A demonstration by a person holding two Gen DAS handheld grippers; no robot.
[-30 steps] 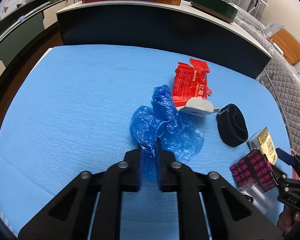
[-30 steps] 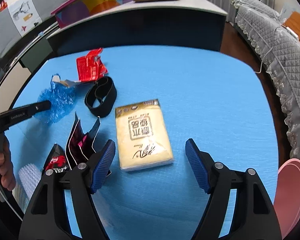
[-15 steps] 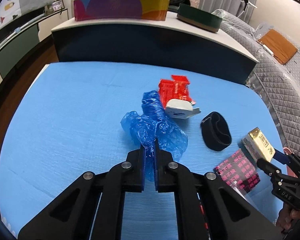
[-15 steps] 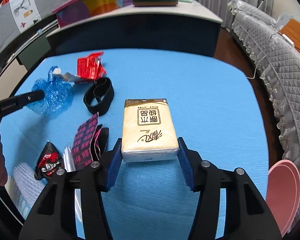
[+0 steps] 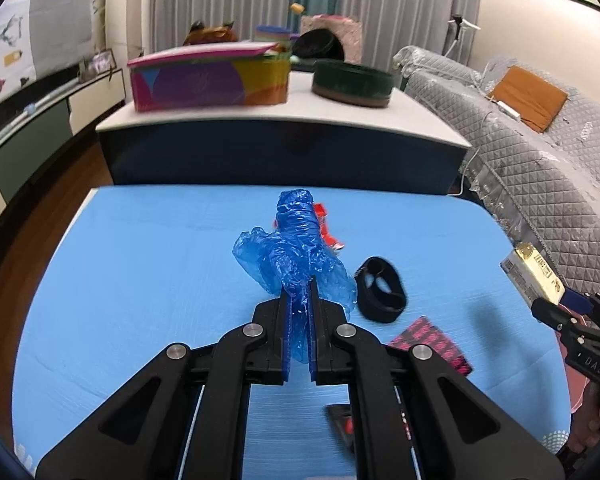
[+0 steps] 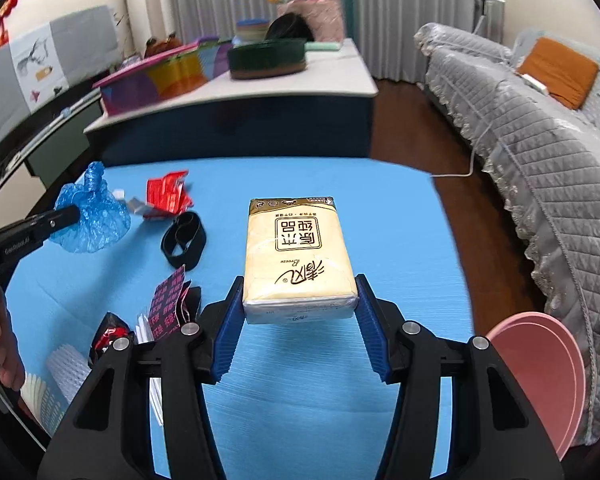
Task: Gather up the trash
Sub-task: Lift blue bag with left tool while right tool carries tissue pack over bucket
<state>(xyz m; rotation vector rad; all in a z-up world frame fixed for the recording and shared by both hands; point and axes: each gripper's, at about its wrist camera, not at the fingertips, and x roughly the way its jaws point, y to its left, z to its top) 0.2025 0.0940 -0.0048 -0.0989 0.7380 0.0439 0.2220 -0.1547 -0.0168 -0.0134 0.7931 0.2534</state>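
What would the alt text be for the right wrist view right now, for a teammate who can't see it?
The right gripper has its jaws shut on a yellow tissue pack, held above the blue table. To the left lie a black band, a red wrapper and other packets, and the left gripper grips a crumpled blue plastic bag.

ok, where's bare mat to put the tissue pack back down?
Bare blue mat runs right of the tissue pack to the table edge, and along the far strip. Crowded on the left: black band, red wrapper, pink-print packets.
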